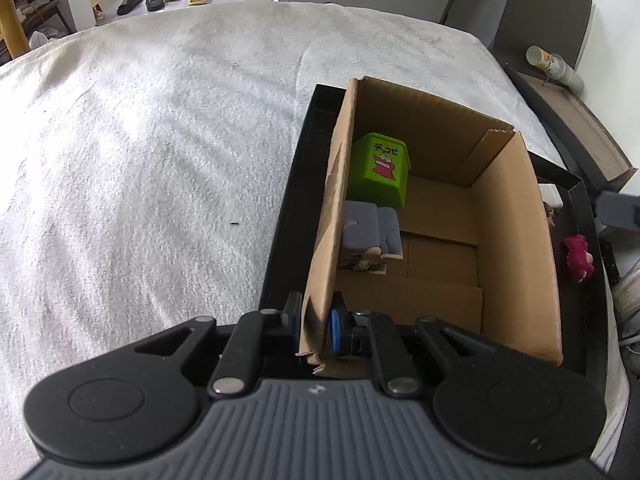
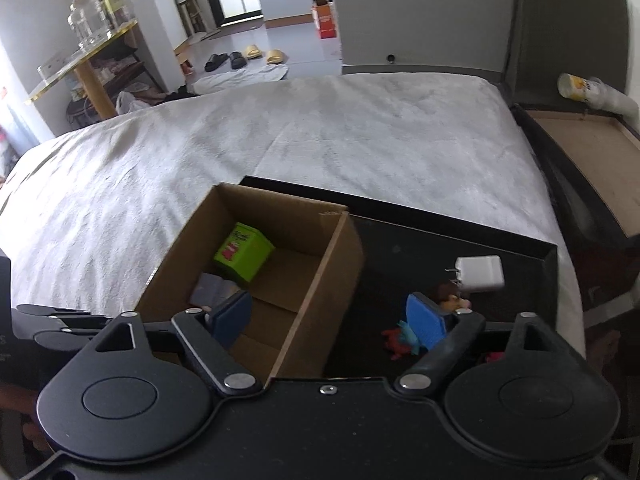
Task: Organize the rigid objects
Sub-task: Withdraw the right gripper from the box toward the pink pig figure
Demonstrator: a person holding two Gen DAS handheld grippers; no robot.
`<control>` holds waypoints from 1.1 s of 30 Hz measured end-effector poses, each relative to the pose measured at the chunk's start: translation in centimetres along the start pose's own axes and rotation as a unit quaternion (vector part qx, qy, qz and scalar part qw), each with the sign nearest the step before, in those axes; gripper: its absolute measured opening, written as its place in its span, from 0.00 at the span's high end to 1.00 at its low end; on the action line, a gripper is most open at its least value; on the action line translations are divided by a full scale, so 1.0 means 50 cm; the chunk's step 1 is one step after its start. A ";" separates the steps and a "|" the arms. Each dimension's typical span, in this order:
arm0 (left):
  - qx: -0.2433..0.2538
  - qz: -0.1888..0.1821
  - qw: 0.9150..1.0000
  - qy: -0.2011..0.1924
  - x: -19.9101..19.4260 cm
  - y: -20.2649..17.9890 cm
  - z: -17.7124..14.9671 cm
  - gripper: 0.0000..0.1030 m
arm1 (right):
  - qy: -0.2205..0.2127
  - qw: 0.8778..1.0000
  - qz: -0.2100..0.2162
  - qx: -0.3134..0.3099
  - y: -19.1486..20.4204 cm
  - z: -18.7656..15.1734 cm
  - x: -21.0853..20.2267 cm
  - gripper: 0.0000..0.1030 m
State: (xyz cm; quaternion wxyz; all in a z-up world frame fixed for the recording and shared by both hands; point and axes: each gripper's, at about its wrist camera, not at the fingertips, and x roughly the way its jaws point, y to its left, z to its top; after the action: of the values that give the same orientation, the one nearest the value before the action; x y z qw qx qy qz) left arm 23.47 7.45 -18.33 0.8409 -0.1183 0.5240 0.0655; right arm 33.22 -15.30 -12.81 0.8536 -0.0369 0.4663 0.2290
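White bedspread, grey floor — slippers, glass-topped table

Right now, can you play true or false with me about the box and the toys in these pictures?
1. The left gripper is pinching the side wall of the cardboard box. True.
2. The green box toy sits on the white blanket. False: it sits inside the cardboard box.
3. The right gripper is holding the white charger. False: its jaws are open with nothing gripped, and the charger lies on the black tray.
4. The cardboard box stands on the black tray. True.
5. A small grey sofa toy lies in the box next to the green box toy. True.
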 end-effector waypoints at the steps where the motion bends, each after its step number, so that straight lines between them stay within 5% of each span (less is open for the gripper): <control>1: 0.000 0.001 1.000 0.000 0.000 -0.001 0.000 0.87 | 0.000 1.000 -0.002 0.005 -0.009 -0.003 -0.002 0.16; 29: 0.010 0.024 1.000 -0.005 0.004 -0.019 0.003 0.87 | -0.058 0.994 -0.035 0.090 -0.157 -0.156 -0.031 0.17; 33: -0.029 0.015 0.999 0.001 0.000 -0.008 0.002 0.88 | -0.079 0.990 -0.046 0.107 -0.176 -0.174 -0.030 0.20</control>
State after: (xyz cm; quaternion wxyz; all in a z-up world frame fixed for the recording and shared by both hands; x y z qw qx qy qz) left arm 23.63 7.10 -18.22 0.8357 -0.1343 0.5243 0.0933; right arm 29.49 -26.11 -17.79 0.8966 0.0515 0.4167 0.1406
